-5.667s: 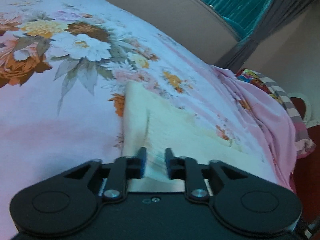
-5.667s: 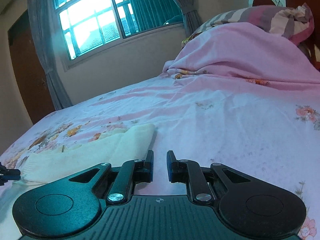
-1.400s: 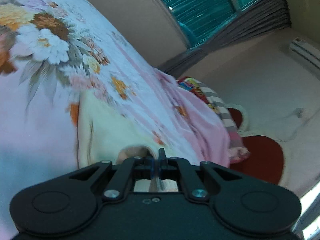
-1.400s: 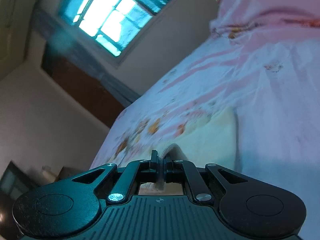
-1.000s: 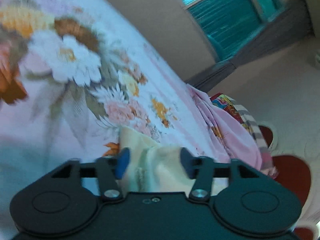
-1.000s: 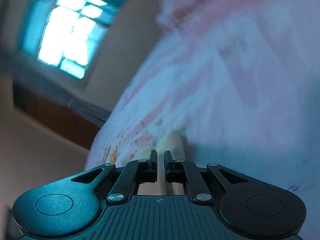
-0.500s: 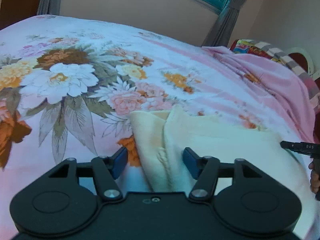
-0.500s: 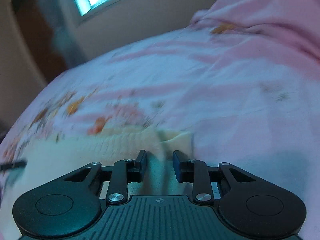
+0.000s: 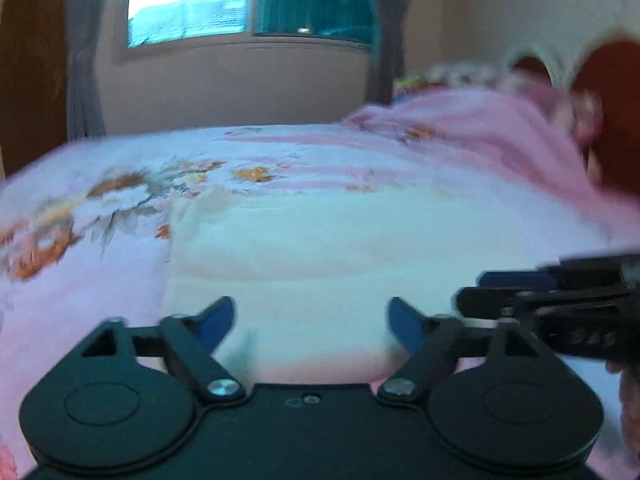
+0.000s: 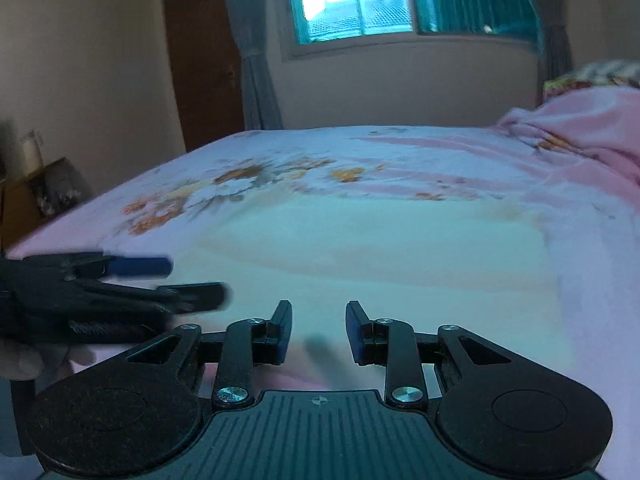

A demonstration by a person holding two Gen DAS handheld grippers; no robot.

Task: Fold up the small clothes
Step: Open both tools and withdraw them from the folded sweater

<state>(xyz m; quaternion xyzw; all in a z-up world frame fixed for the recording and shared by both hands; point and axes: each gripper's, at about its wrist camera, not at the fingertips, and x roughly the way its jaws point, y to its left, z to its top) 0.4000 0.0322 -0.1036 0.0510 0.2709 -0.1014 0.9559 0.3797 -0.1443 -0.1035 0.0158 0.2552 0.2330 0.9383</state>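
You are working over the floral bed [image 9: 100, 292], where the cream garment [image 9: 320, 248] is lying flat, one fold seemingly made. Your left hand-held gripper [image 9: 310, 322] is gaping wide, your right hand-held gripper [image 10: 319, 332] moderately open; both are empty and hovering at its near edge. Next, you are likely needing fresh edge grips.

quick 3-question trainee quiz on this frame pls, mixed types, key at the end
1. True or false: the left gripper is clamped on the cream garment.
2. In the right wrist view, the other gripper shows at the: A) left edge B) right edge C) top.
3. Fill in: the garment lies on a floral ___.

Key
1. False: its jaws stand wide open, with cloth seen between them but not gripped. The right gripper is open too.
2. A
3. bedsheet
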